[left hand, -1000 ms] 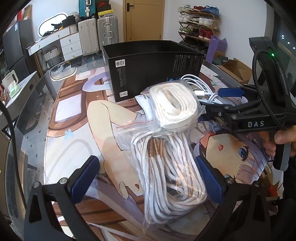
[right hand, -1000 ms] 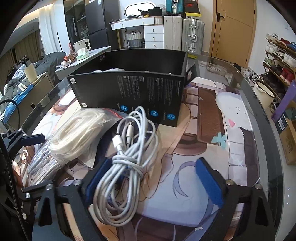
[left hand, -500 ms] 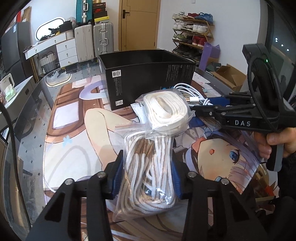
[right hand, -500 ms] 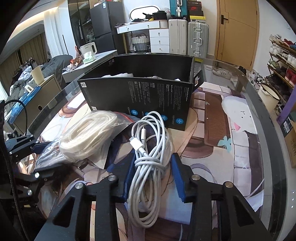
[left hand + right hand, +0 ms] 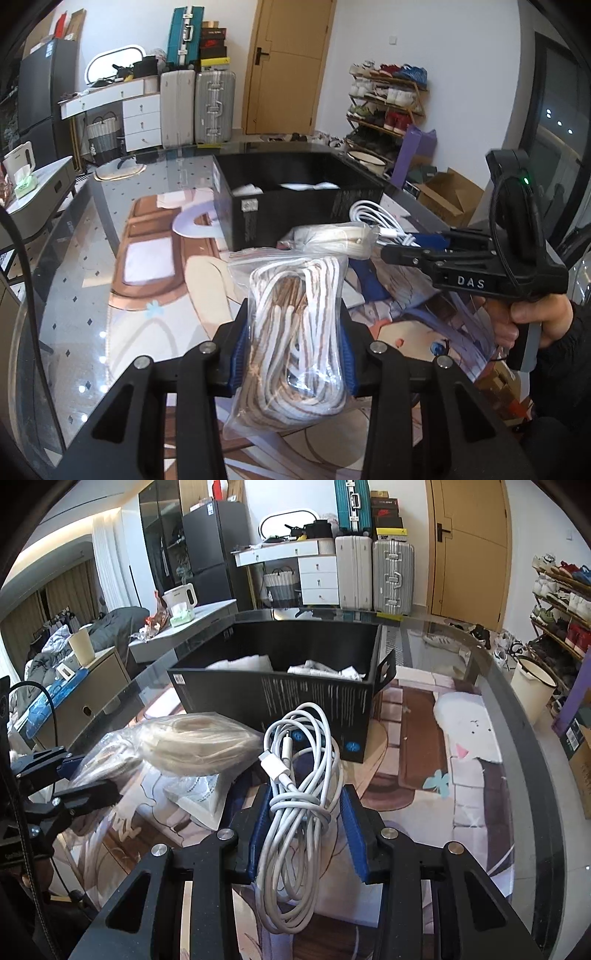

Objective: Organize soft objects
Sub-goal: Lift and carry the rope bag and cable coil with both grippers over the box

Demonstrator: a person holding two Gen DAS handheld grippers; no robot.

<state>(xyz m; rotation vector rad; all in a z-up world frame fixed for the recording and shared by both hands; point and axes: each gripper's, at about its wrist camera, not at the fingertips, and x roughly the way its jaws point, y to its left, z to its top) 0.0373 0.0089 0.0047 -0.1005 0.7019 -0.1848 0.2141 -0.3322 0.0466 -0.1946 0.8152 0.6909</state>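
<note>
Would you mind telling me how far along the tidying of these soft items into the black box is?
Some white items already lie in the black box. In hand: the left hand-held gripper has just closed on the bag of brown-and-white laces, the right hand-held gripper on the white cable. Left: boxing both, plus the bag of cream cord on the table.

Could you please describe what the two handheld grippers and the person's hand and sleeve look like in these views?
Both the left gripper and the right gripper are matte black, angular frames with silver bolt heads and blue ribbed pads. Seen from the side, the right gripper carries white "DAS" lettering, a pistol-style handle, a looping black cable and a lit green indicator. The hand on it emerges from a dark sleeve.
</note>
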